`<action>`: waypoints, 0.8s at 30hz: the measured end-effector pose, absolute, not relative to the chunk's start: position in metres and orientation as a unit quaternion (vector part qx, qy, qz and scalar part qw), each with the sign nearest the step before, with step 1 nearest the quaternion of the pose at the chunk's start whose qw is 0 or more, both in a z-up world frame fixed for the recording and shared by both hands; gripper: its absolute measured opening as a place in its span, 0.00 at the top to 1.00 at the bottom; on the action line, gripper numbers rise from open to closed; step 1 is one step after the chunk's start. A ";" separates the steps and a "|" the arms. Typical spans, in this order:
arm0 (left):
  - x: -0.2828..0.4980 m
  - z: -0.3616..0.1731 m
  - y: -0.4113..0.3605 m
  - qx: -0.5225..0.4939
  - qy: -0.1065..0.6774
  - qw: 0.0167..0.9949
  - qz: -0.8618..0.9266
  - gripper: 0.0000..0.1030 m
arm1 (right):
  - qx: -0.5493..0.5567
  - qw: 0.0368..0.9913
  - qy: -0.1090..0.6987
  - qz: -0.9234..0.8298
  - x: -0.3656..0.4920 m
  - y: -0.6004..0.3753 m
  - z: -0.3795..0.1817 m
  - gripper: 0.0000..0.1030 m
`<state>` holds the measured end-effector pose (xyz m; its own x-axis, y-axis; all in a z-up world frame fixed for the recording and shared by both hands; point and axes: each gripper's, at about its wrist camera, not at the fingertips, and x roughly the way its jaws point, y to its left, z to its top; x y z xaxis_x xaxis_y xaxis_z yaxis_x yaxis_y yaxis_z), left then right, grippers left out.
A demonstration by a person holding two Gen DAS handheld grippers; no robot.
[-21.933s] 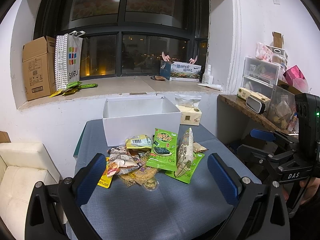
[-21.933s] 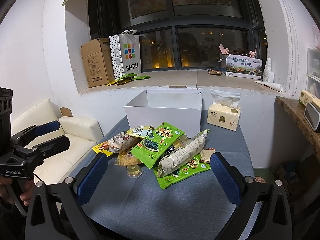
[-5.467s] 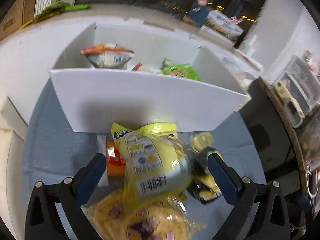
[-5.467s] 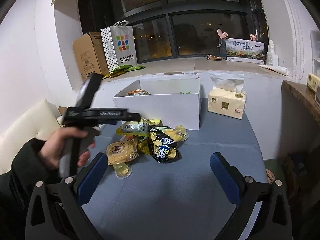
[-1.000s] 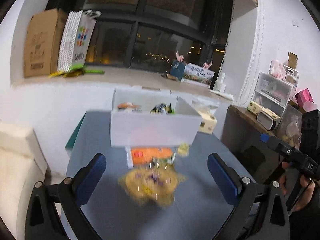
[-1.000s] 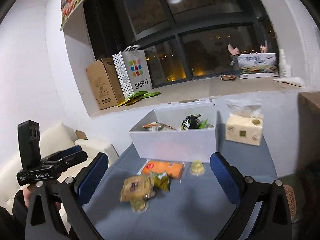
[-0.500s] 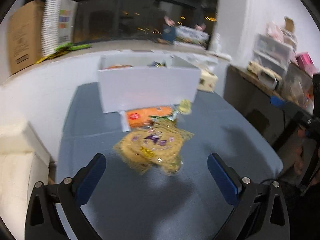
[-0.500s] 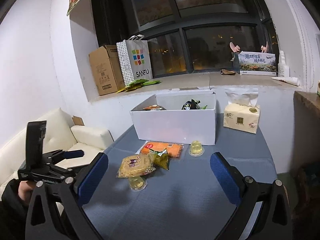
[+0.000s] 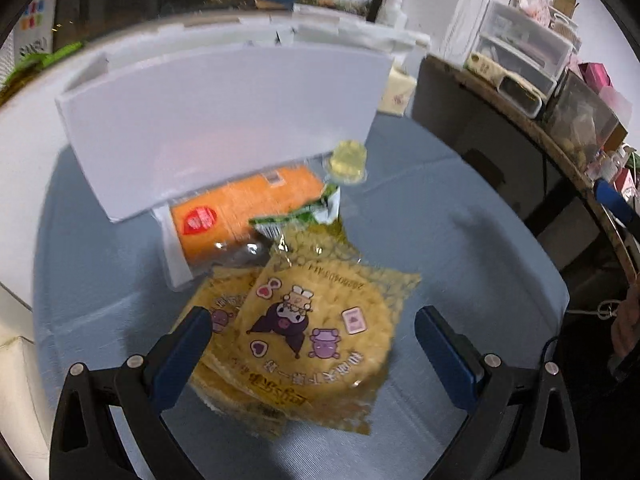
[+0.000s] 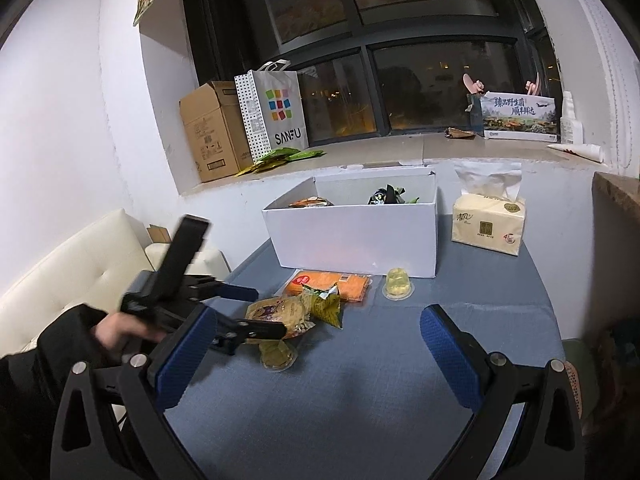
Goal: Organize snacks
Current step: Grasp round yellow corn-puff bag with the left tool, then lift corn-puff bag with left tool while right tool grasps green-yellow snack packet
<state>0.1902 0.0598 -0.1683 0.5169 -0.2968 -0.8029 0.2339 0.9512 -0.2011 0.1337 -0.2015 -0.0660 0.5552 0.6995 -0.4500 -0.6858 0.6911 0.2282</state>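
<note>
Item: yellow round cracker packet with cartoon print (image 9: 312,332), lying flat on the blue-covered bench (image 9: 460,240), just before the white cardboard box (image 9: 224,120).
Left tongs (image 9: 312,344): spread, straddling it, not yet gripping.
Right tongs (image 10: 316,356): spread, idle.
Orientation: print upside-down to you; long axis cannot be told.
Advice: pinch the crimped edge, not the cracker.

white box (image 10: 352,236), orange packet (image 9: 248,208), blue tablecloth (image 10: 400,380)
</note>
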 end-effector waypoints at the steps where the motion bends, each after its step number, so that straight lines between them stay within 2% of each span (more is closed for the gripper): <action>1: 0.191 -0.172 0.060 -0.034 0.470 0.868 -0.157 0.03 | 0.013 0.882 0.262 0.392 0.134 -0.201 -0.066 0.00; 2: 0.191 -0.173 0.060 -0.032 0.469 0.869 -0.158 0.05 | 0.014 0.881 0.263 0.392 0.134 -0.201 -0.067 0.00; 3: 0.189 -0.172 0.060 -0.030 0.461 0.873 -0.155 0.17 | 0.014 0.881 0.263 0.393 0.135 -0.201 -0.067 0.00; 4: 0.188 -0.171 0.061 -0.033 0.459 0.873 -0.160 0.23 | 0.015 0.880 0.264 0.394 0.135 -0.201 -0.068 0.00; 9: 0.173 -0.152 0.065 -0.044 0.427 0.890 -0.150 0.24 | 0.015 0.879 0.267 0.394 0.135 -0.200 -0.069 0.00; 14: 0.123 -0.115 0.076 -0.064 0.357 0.924 -0.121 0.24 | 0.013 0.875 0.277 0.397 0.137 -0.195 -0.074 0.00; 24: 0.014 -0.060 0.104 -0.097 0.244 0.964 -0.053 0.24 | -0.006 0.836 0.352 0.421 0.176 -0.145 -0.103 0.00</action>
<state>0.0137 0.1036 -0.0599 0.8755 -0.1499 -0.4593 0.0557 0.9756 -0.2123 0.1761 -0.1450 -0.1028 0.3988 0.6989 -0.5937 -0.7079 0.6462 0.2853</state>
